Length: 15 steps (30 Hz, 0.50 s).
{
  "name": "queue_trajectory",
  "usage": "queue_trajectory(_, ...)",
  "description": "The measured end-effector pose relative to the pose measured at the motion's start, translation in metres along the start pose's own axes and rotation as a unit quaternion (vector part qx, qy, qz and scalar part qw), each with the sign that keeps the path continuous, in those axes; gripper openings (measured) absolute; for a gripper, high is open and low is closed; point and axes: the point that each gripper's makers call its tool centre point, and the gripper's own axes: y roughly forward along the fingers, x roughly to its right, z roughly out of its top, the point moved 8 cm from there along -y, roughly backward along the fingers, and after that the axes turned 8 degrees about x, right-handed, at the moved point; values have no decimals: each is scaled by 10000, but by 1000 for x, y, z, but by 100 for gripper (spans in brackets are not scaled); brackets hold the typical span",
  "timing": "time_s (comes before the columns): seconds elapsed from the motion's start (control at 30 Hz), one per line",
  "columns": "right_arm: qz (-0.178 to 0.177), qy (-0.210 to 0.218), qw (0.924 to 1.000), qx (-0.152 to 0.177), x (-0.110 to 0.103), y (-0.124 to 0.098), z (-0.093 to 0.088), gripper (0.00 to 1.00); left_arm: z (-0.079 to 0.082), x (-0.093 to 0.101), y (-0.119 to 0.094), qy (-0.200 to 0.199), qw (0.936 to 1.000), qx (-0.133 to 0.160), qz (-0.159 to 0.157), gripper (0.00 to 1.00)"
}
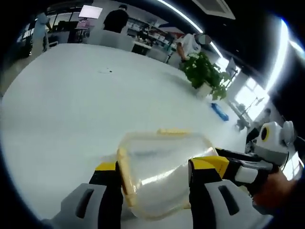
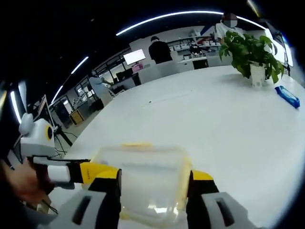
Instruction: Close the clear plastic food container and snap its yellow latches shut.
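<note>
The clear plastic container (image 1: 159, 164) lies on the white table (image 1: 71, 105) with its lid on top. One yellow latch (image 1: 174, 131) runs along its far edge and another (image 1: 123, 174) along its left edge. My left gripper (image 1: 157, 166) is open, one jaw on each side of the container. The right gripper (image 1: 238, 168) reaches in from the right, its yellow tip at the container's right side. In the right gripper view the container (image 2: 145, 179) sits between the jaws of my open right gripper (image 2: 153, 175), far latch (image 2: 137, 145) in sight. The left gripper (image 2: 81, 172) comes in from the left.
A potted green plant (image 1: 205, 71) stands further back on the table, with a blue object (image 1: 220, 111) near it. The plant (image 2: 250, 50) and blue object (image 2: 287, 97) also appear at the right gripper view's right. People and desks fill the office beyond the table.
</note>
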Motion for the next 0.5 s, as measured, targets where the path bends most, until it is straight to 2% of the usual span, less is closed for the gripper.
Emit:
queue_trajectory(0.2, -18, -26, 9999, 114, -1, 3, 2, 53, -1, -2, -1, 31, 10000, 79, -28, 55)
queue_trajectory(0.5, 78, -100, 9997, 191, -13, 15, 3, 52, 6, -16, -6, 26, 9999, 125, 0, 55)
